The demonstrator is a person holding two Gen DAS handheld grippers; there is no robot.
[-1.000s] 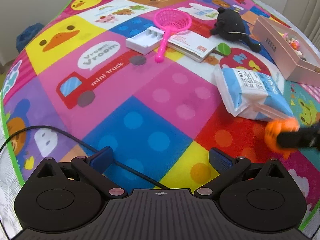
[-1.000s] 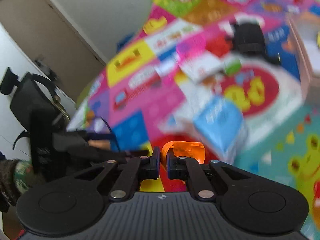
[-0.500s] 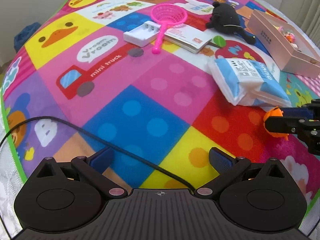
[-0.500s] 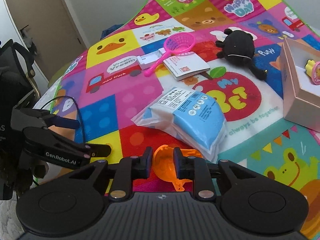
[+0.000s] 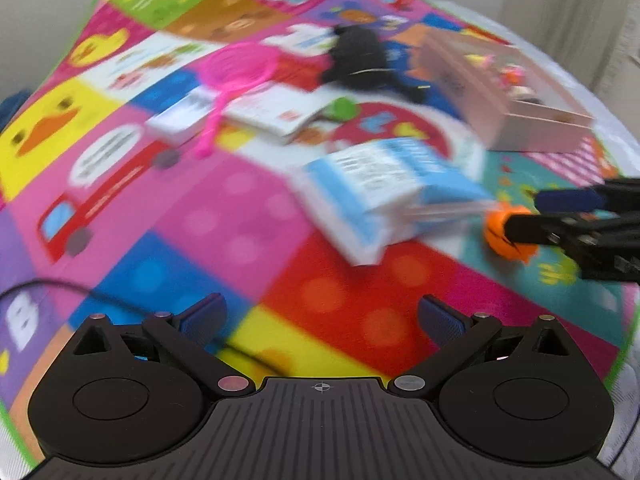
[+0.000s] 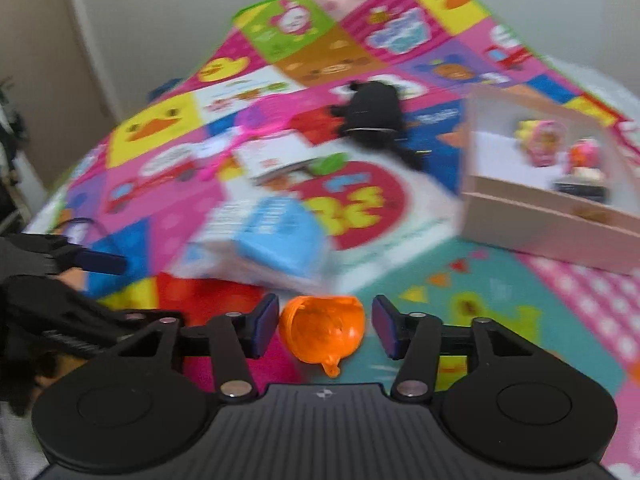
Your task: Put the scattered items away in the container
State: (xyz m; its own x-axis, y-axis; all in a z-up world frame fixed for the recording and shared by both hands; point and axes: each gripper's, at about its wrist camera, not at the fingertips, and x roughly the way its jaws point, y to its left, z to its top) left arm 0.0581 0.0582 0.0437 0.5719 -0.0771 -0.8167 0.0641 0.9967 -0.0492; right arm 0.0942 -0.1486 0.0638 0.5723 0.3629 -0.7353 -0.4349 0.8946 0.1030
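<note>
The right gripper (image 6: 325, 330) stands with its jaws parted, and the orange toy (image 6: 322, 330) sits in the gap between its blue pads (image 6: 266, 324); the left pad seems just beside the toy and the right pad is apart from it (motion blur makes actual contact hard to judge). Ahead of this gripper and slightly left lies the blue-and-white packet (image 6: 264, 240) on the colourful play mat (image 6: 500, 312). Farther ahead is the black plush toy (image 6: 372, 114), and ahead to the right stands the pink box (image 6: 540, 220), open on top, with a few small toys inside. The left gripper (image 5: 320, 320) is spread wide with nothing between its fingers. Ahead of it and to the left lie a pink toy net (image 5: 236, 80) and a white booklet (image 5: 276, 114).
</note>
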